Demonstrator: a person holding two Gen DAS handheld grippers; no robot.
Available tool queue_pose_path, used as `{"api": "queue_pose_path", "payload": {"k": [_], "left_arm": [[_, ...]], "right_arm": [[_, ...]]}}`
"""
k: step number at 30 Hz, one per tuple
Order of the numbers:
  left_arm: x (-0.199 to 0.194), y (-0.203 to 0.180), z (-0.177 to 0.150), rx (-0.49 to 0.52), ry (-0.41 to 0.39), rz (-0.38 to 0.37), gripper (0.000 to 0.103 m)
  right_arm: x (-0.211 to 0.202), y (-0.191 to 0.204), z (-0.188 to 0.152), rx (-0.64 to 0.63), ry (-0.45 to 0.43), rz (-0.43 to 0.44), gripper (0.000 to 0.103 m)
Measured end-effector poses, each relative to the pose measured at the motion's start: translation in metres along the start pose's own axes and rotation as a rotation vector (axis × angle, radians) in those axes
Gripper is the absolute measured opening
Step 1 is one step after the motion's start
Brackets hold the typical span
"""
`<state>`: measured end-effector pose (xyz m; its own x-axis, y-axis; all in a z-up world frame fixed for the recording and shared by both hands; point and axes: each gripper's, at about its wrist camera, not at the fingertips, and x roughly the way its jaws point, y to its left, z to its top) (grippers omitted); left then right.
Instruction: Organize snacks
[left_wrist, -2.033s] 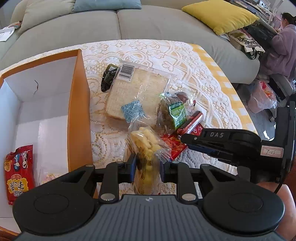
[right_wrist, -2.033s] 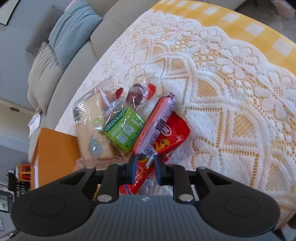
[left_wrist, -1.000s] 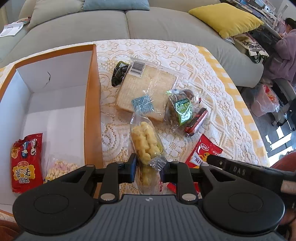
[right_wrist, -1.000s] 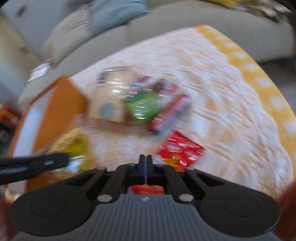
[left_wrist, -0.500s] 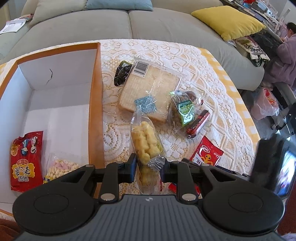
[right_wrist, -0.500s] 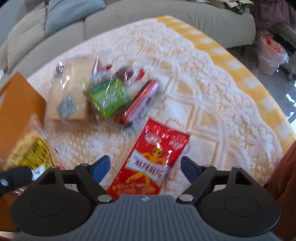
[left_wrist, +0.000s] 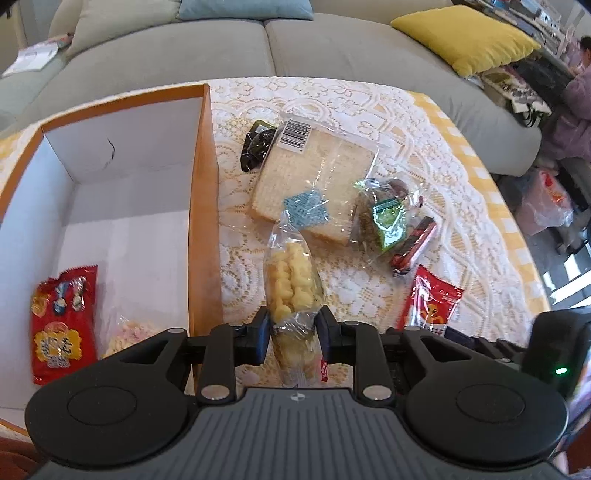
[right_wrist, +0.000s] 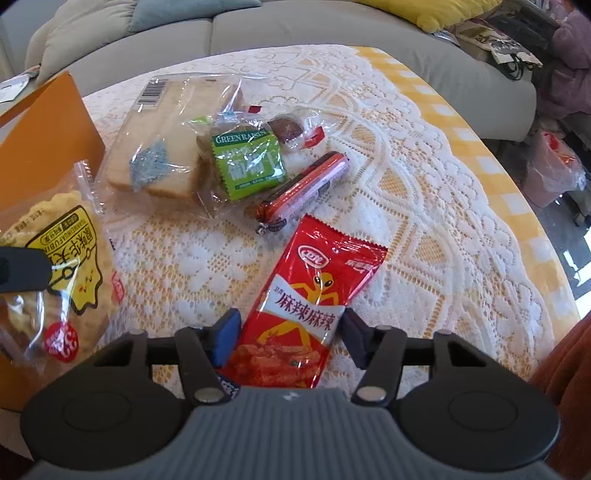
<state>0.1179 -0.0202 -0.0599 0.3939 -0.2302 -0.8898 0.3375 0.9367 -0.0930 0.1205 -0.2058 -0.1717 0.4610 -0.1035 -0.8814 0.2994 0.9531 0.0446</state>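
- The right gripper (right_wrist: 290, 338) had let go of the sausage stick (right_wrist: 304, 188), which lay on the lace tablecloth (right_wrist: 424, 206) beside the green raisin pack (right_wrist: 247, 166). A second before, the jaws were shut; now they straddled the lower part of the red spicy-snack packet (right_wrist: 310, 295) and were closing, the pads not yet pressing on it.
- That packet, flat on the cloth, looked to me like the next thing bound for the box.
- The left gripper (left_wrist: 293, 334) had hardly stirred: its jaws stayed clamped on the clear bag of yellow puffs (left_wrist: 293, 291), held just beside the orange wall of the box (left_wrist: 201, 206), not over it.
- The box already held a red packet (left_wrist: 62, 321) and a small bag of pale sweets (left_wrist: 129, 334), so the sorting seemed early; the sliced bread (left_wrist: 314, 184), a dark packet (left_wrist: 256, 142), the raisins and the sausage remained out.
- The sweets bag was half hidden behind the left gripper's body.
- The near end of the red packet vanished under the right gripper, so I could not tell how much of it lay between the jaws.
- The dark packet's label was too small to read.
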Motion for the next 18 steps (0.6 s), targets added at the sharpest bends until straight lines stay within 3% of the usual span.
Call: {"api": "queue_pose_path", "payload": {"k": [4,9,18], "left_arm": [[0.002,-0.003,0.0,0.016,0.001,0.024,0.03],[0.001,-0.003,-0.001,0.014,-0.007,0.024,0.027],[-0.019,-0.01,0.001,0.011,-0.046,0.021,0.025]], "right_arm": [[-0.003,-0.009,0.004,0.037,-0.001,0.057,0.05],[-0.016,-0.02,0.009,0.084,-0.018,0.127,0.032],[-0.048,-0.034,0.022,0.12,-0.118,0.233,0.025]]}}
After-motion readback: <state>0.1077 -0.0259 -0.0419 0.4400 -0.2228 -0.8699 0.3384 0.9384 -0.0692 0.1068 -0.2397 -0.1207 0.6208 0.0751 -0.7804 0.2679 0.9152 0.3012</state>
